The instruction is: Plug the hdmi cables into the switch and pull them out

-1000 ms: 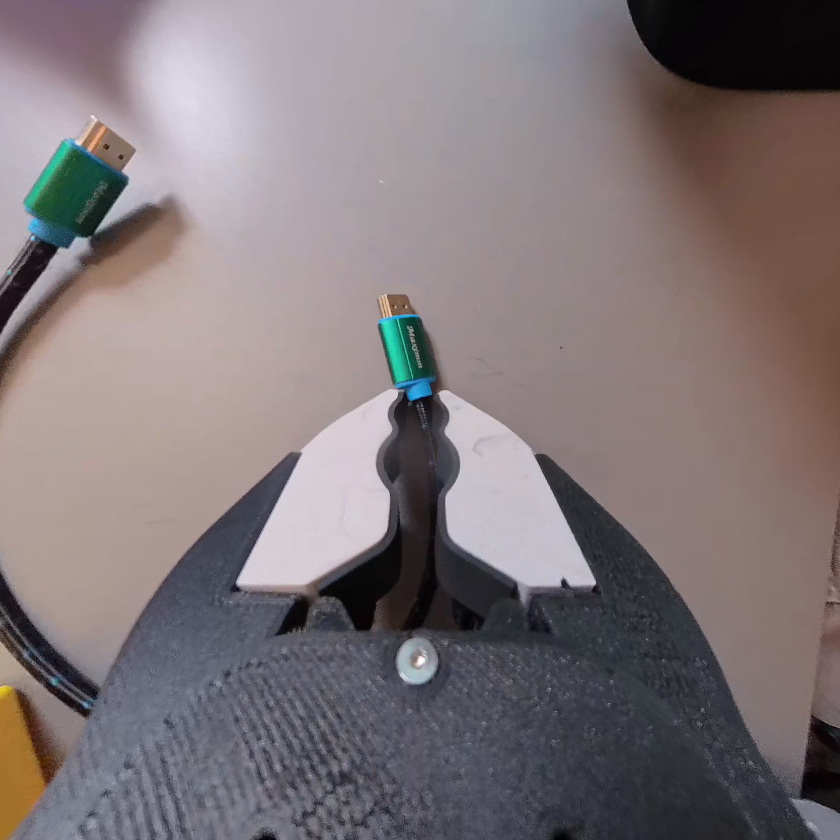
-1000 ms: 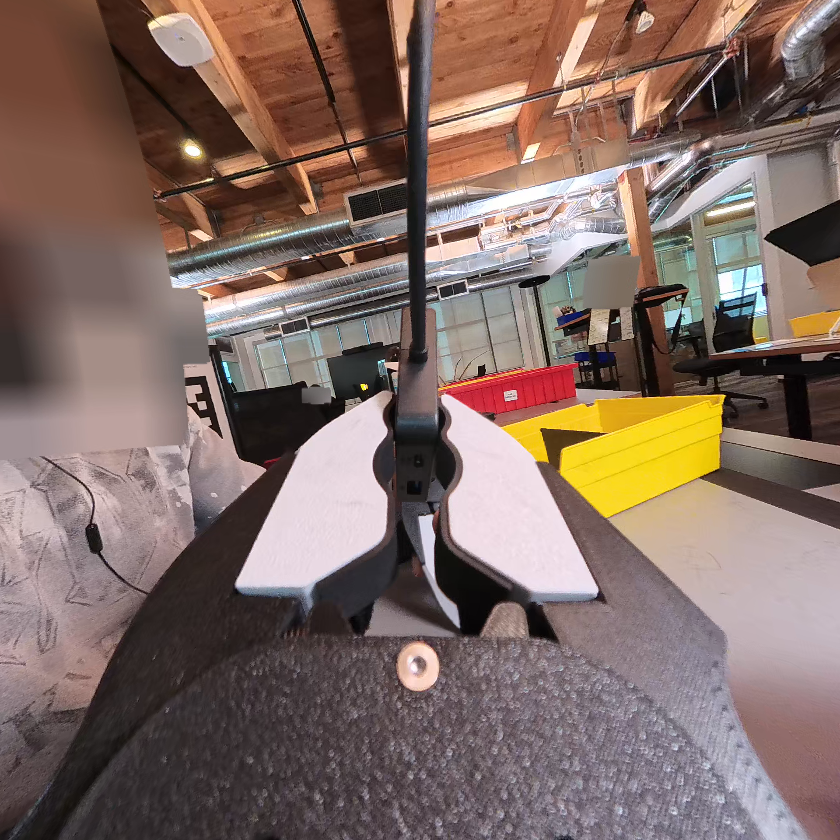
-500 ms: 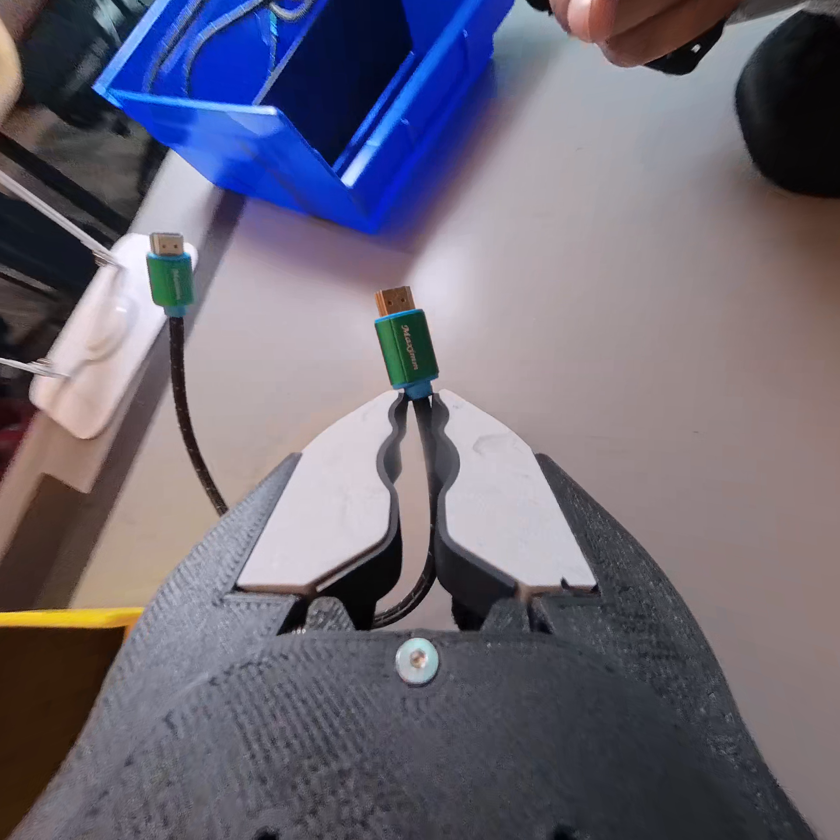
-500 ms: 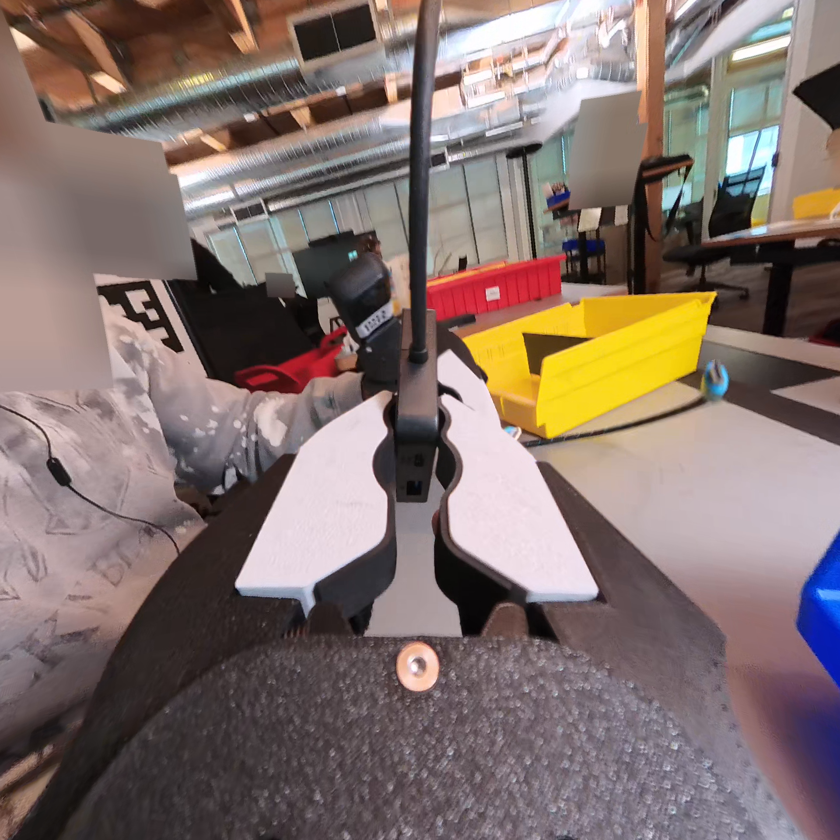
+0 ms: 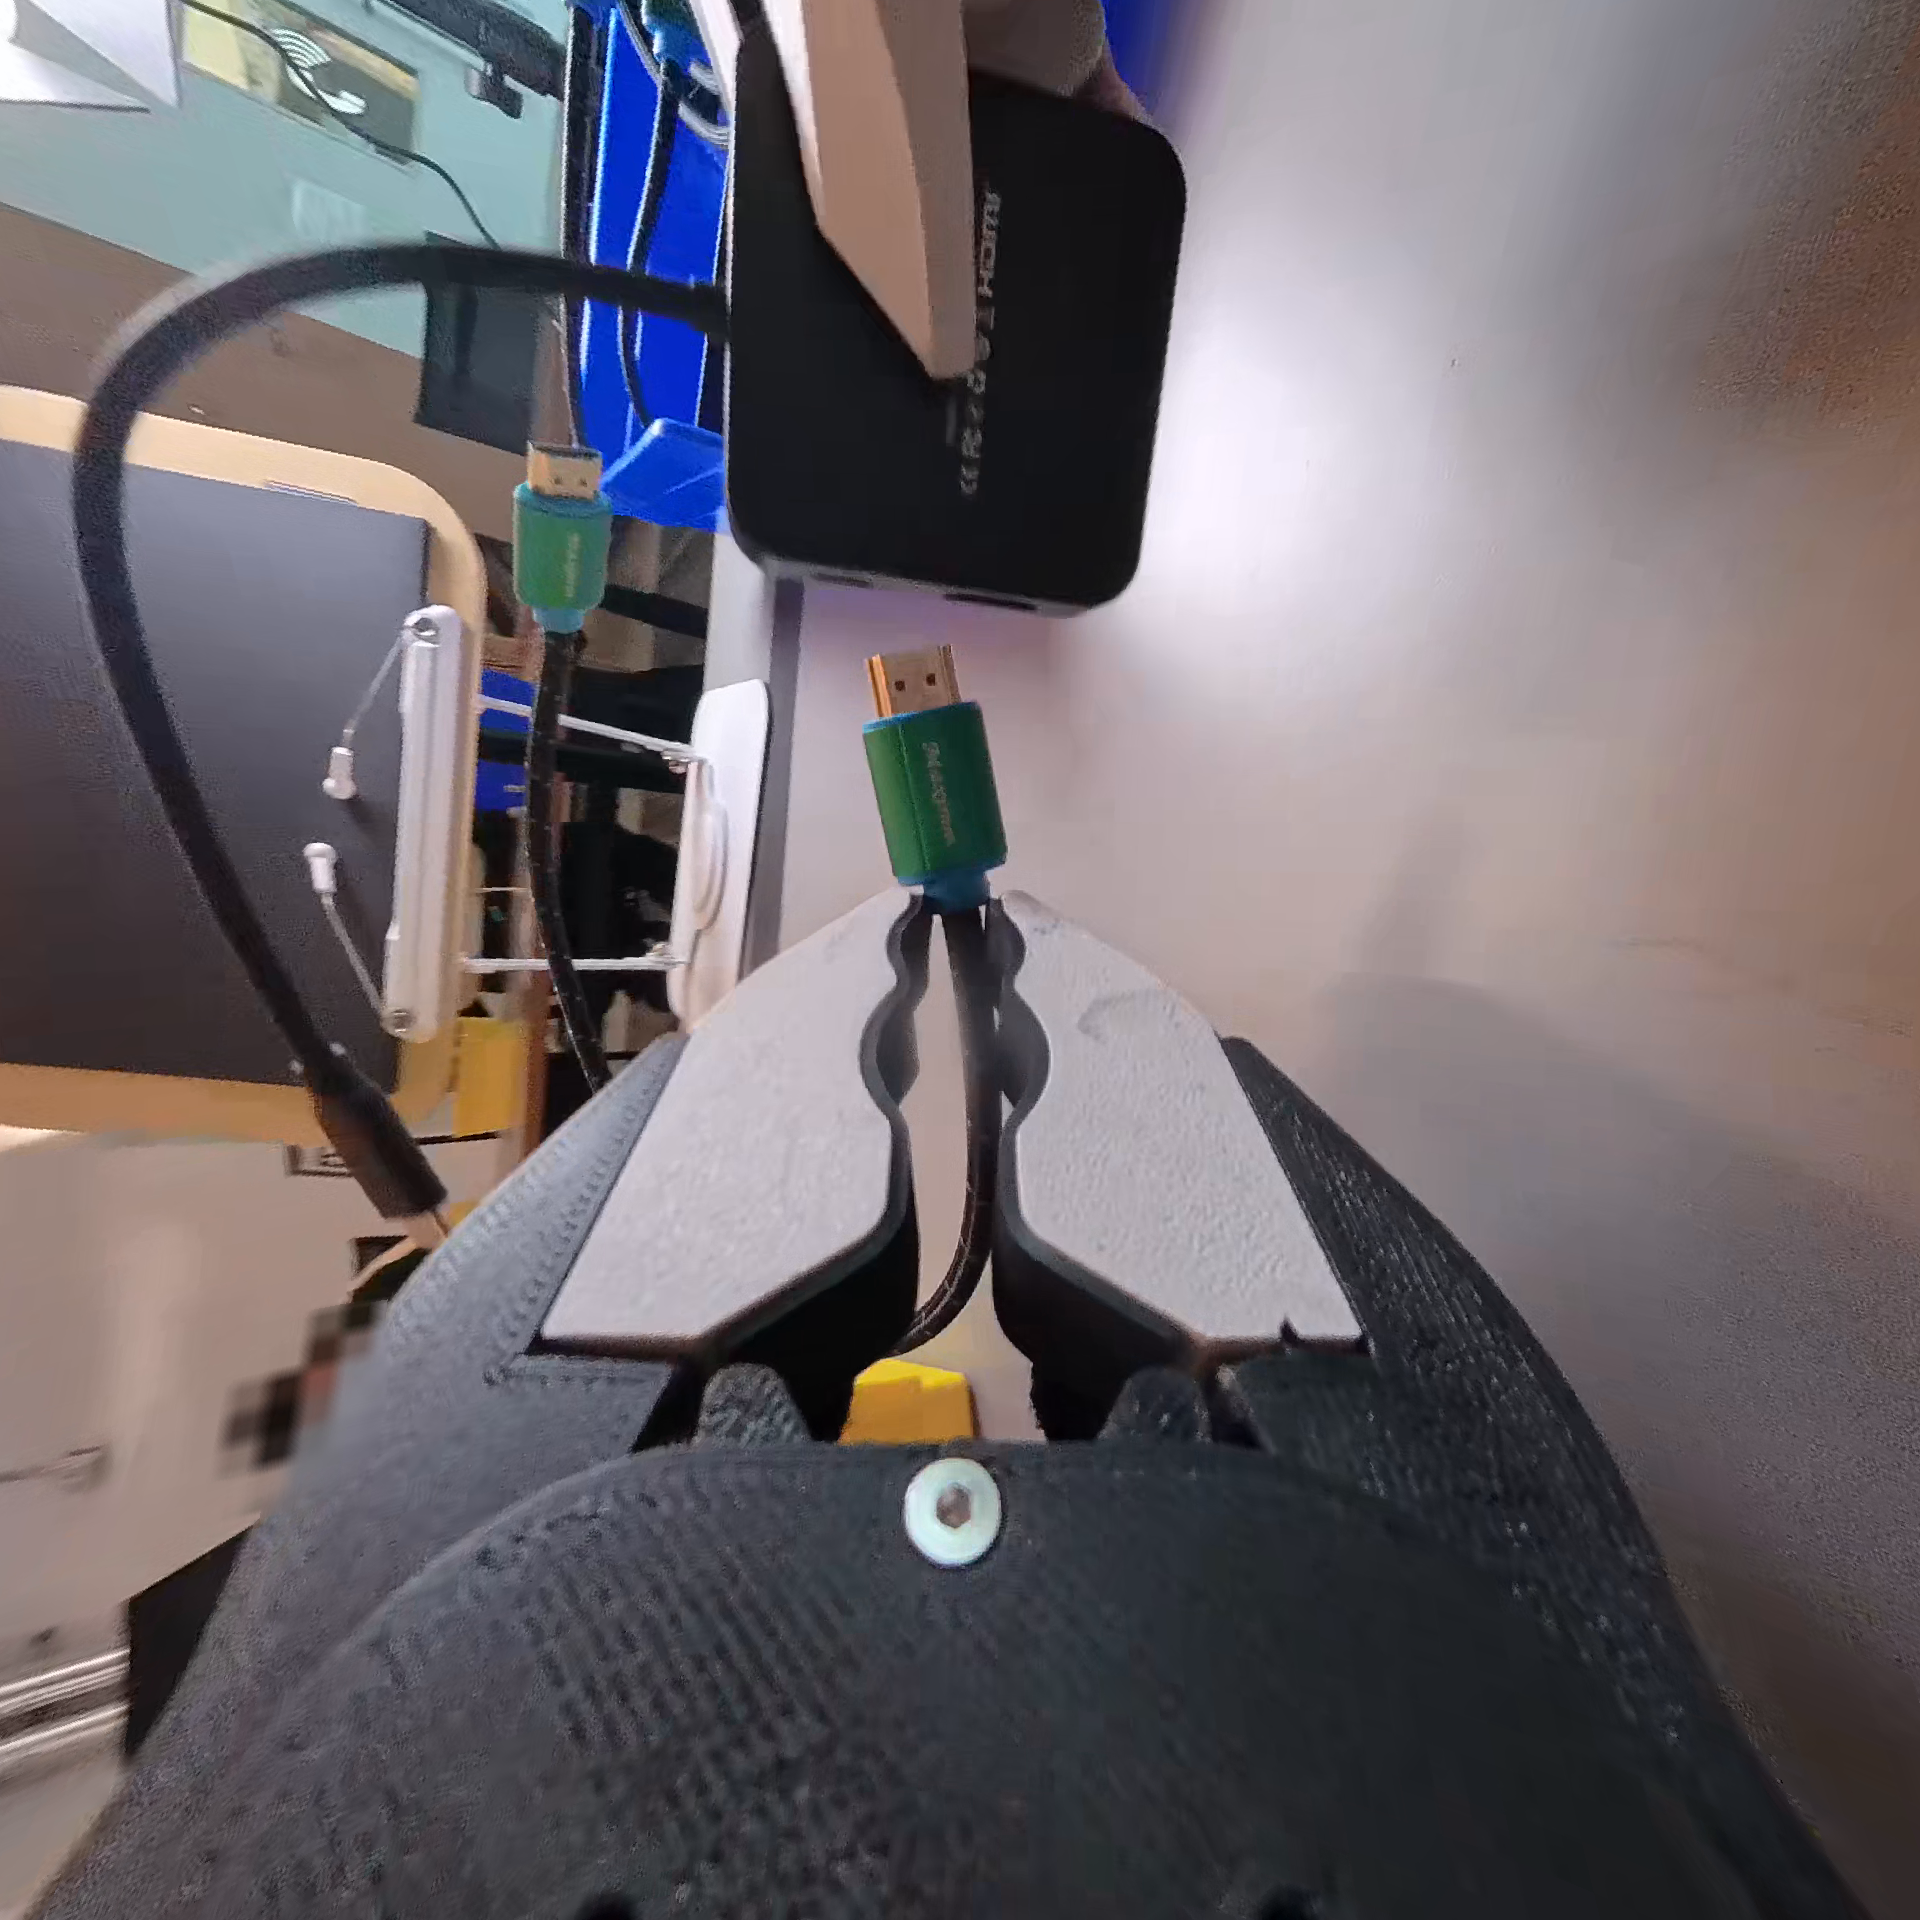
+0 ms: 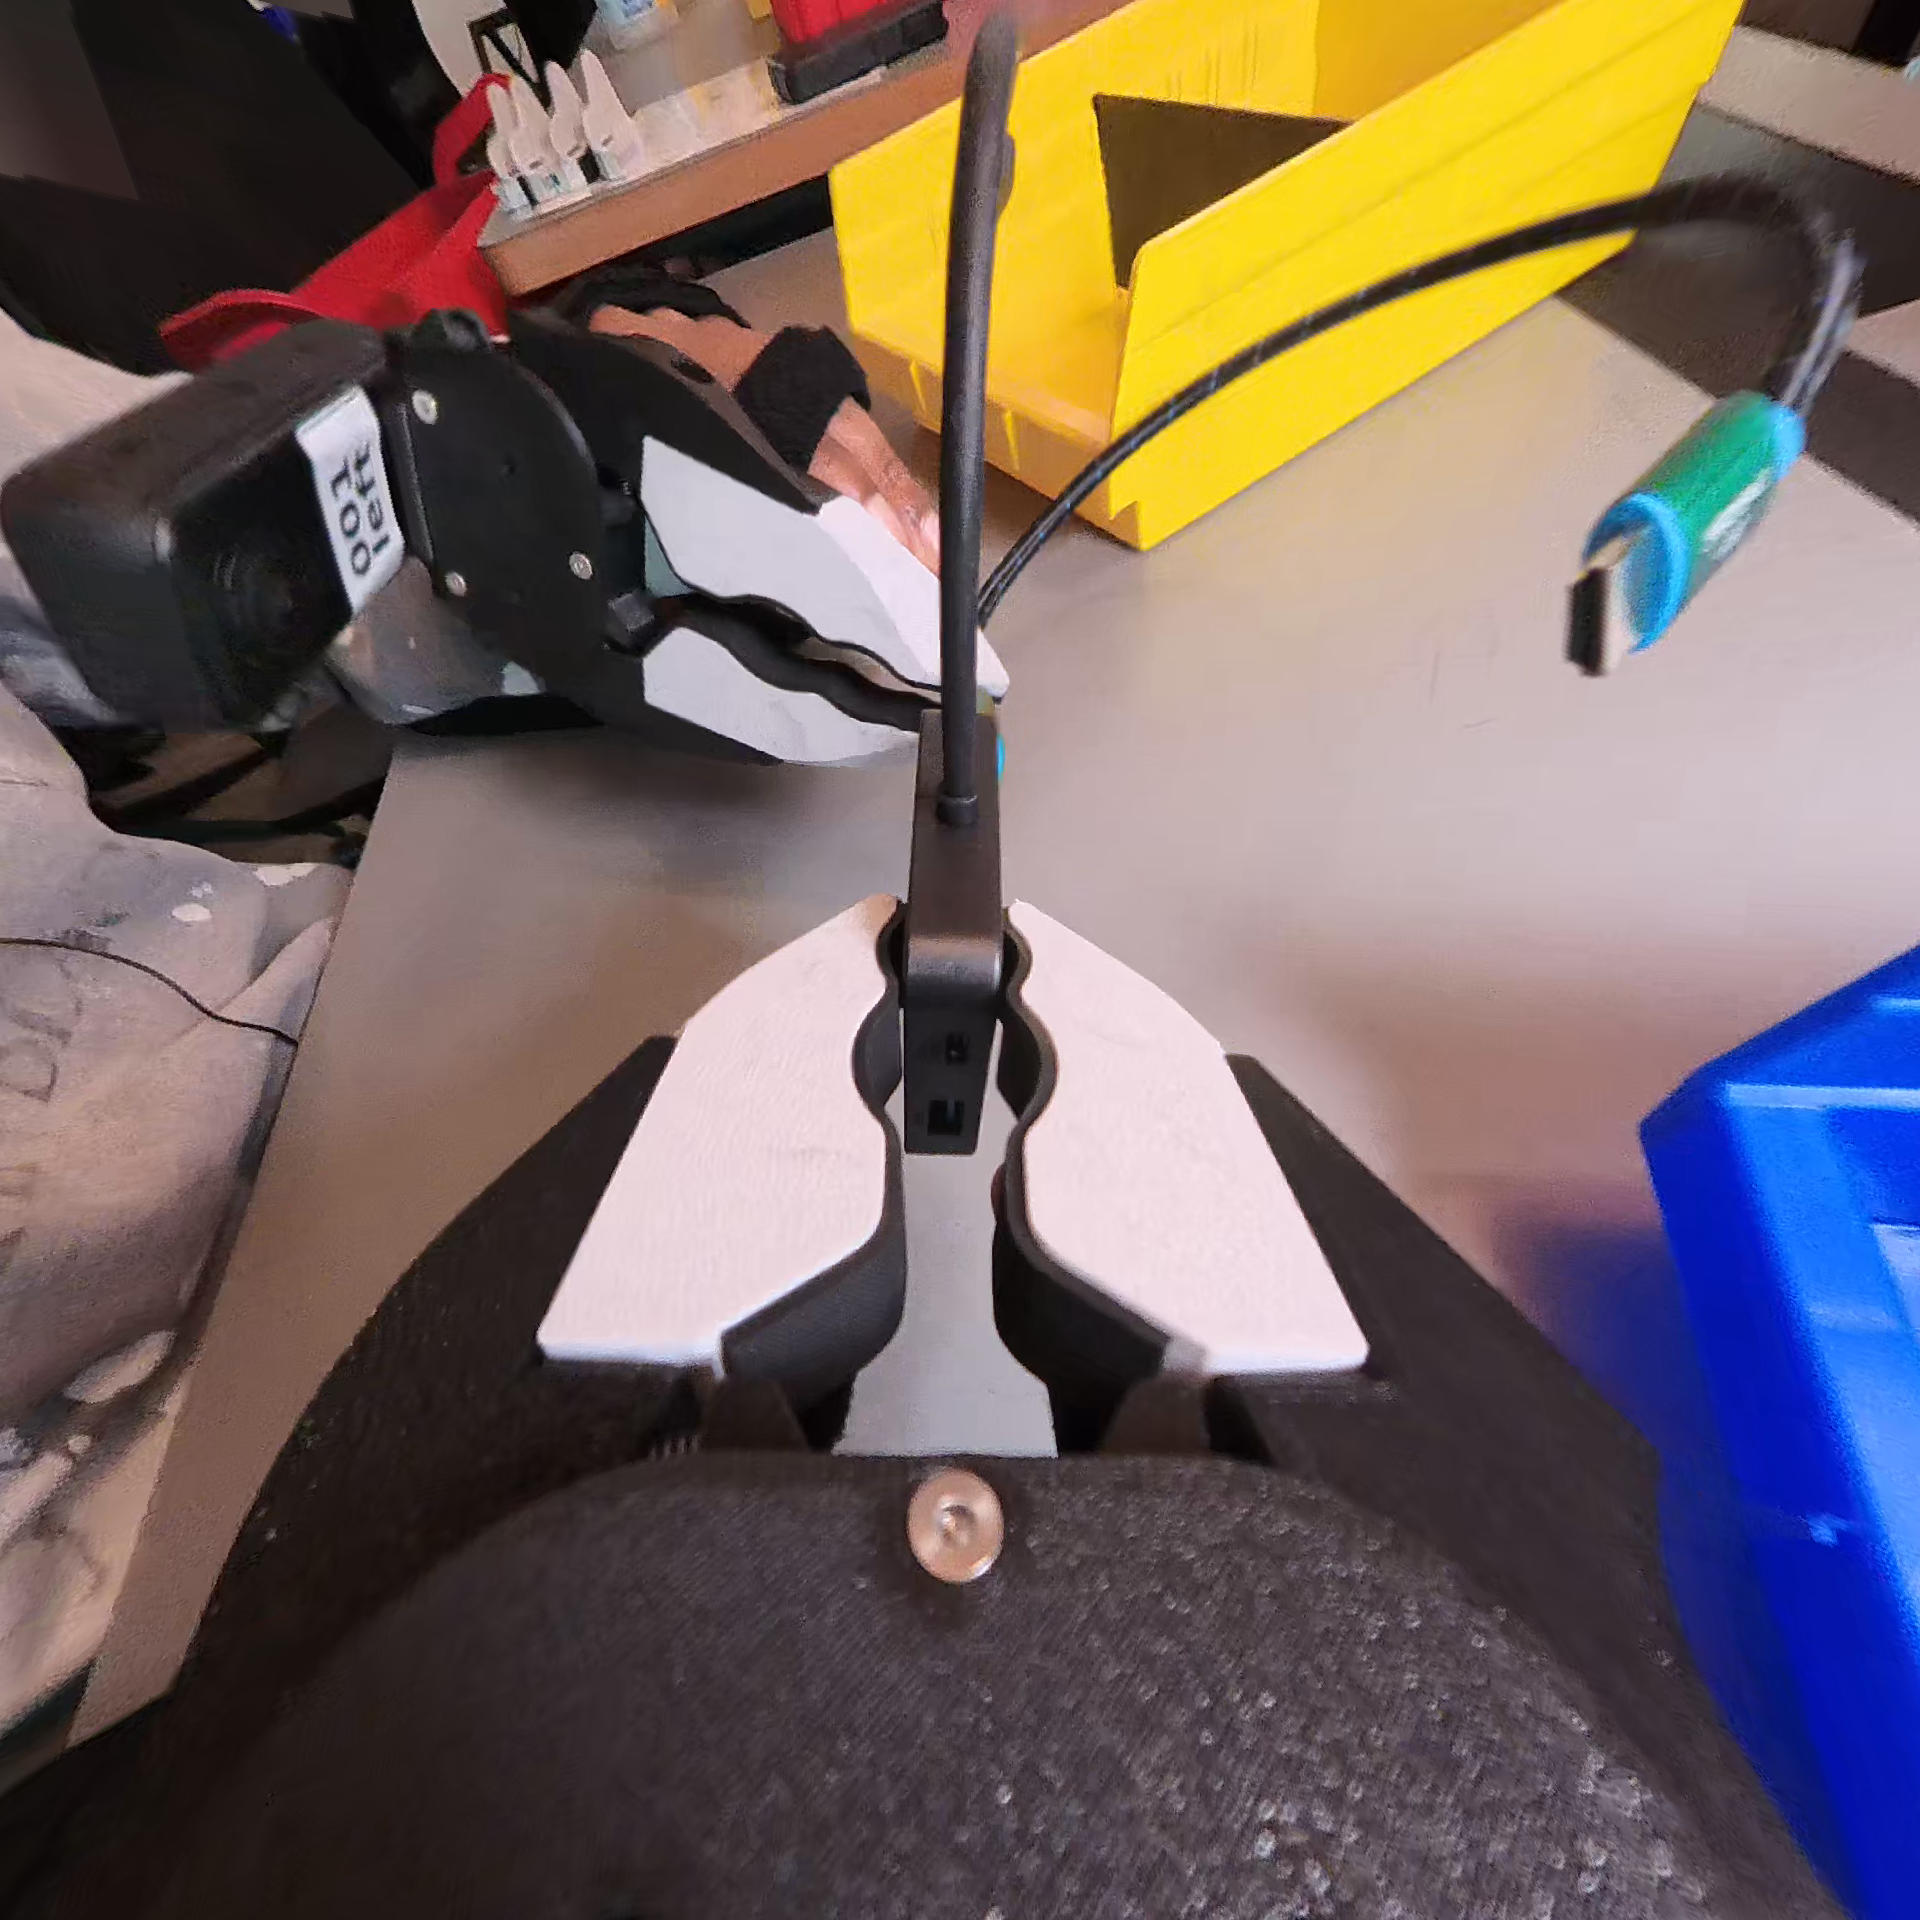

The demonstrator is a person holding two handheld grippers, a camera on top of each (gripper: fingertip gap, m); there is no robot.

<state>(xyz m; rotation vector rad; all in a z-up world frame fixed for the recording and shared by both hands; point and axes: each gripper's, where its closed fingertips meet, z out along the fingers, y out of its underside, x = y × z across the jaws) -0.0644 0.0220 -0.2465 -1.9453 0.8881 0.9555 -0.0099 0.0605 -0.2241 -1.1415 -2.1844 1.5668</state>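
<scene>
Between left tool [image 5: 954, 914] fingers: cable [image 5: 971, 1122]; switch [image 5: 951, 343] near.

In the left wrist view the switch [image 5: 935, 343] is partly covered at its 12 o'clock end by a pale finger of the right hand-held gripper [image 5: 894, 187], and its ports along the 6 o'clock edge are too dark to tell apart. The blue bin [image 6: 1808, 1288] is cut off at 3 o'clock in the right wrist view, where the free green plug [image 6: 1683, 520] is motion-blurred
</scene>
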